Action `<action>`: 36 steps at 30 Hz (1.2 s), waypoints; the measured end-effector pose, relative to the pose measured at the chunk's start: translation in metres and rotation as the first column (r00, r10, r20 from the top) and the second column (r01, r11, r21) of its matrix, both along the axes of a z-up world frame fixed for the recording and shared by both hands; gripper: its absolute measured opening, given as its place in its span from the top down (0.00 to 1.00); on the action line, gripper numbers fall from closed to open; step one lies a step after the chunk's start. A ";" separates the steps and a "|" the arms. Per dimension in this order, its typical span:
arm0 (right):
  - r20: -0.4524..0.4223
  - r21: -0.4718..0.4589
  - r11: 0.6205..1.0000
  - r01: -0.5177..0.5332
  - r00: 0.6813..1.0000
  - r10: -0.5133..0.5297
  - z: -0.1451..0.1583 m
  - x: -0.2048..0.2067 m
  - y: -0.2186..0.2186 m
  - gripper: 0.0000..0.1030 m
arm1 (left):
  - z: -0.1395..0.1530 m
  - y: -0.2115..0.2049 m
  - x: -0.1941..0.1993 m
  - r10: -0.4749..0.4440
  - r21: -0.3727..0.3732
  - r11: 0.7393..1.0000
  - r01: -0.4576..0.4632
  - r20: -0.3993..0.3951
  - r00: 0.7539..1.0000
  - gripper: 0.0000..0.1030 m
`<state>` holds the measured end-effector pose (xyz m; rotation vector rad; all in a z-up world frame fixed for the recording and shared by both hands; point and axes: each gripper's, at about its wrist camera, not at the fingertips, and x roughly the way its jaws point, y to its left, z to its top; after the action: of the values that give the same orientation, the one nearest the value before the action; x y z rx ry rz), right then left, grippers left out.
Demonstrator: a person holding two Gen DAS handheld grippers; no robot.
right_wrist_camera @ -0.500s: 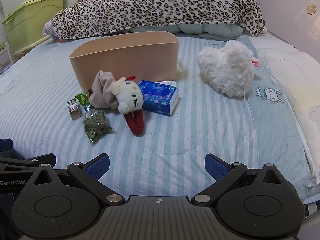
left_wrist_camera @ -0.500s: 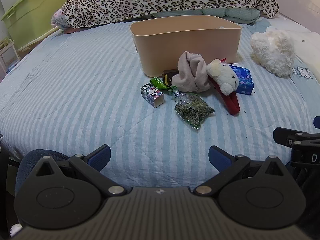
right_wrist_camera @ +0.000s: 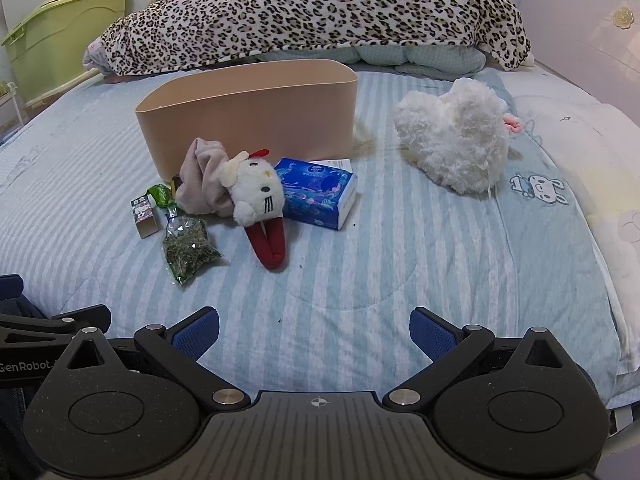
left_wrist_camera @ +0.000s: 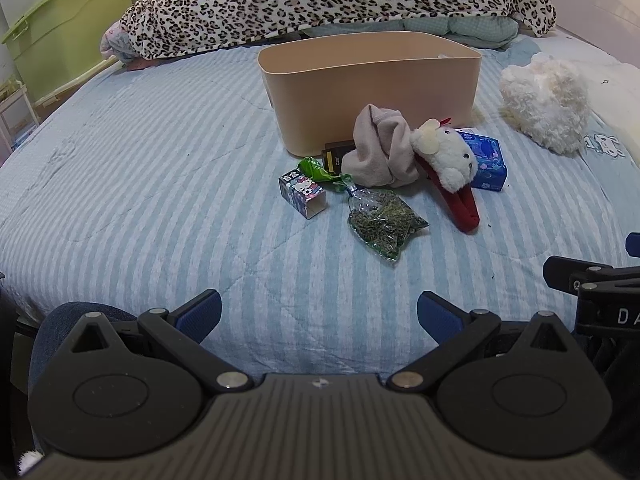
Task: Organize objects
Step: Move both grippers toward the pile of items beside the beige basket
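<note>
- Your left gripper (left_wrist_camera: 319, 312) and right gripper (right_wrist_camera: 314, 328) both hover over the near edge of the striped bedspread (left_wrist_camera: 160, 184), jaws spread wide and holding nothing.
- Bare bedspread lies between your fingers and the clutter ahead.
- Nearest is the bag of dried herbs (left_wrist_camera: 382, 220), with the small cartoon box (left_wrist_camera: 303, 194) just left of it and the red-bodied cat plush (right_wrist_camera: 260, 200) to its right.
- The grey cloth (left_wrist_camera: 380, 148) and blue tissue pack (right_wrist_camera: 320, 192) sit close against the beige bin (right_wrist_camera: 248, 108).
- A white fluffy toy (right_wrist_camera: 452, 136) lies well apart to the right.
</note>
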<state>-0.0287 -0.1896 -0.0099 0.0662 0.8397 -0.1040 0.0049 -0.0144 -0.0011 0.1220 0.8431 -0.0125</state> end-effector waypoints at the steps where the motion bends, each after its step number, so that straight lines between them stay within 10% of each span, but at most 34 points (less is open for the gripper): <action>1: 0.000 0.000 1.000 0.001 1.000 -0.001 0.000 0.000 0.000 0.00 | 0.000 0.000 0.000 0.000 0.000 1.000 0.000 0.001 1.000 0.00; 36: 0.000 0.003 1.000 -0.002 1.000 0.002 -0.014 0.047 -0.014 0.07 | -0.026 -0.004 0.053 0.011 -0.053 0.998 -0.014 -0.054 0.999 0.00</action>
<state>0.0183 -0.2036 -0.0237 0.0686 0.8399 -0.1009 0.0578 -0.0189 -0.0267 0.0663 0.8961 -0.0270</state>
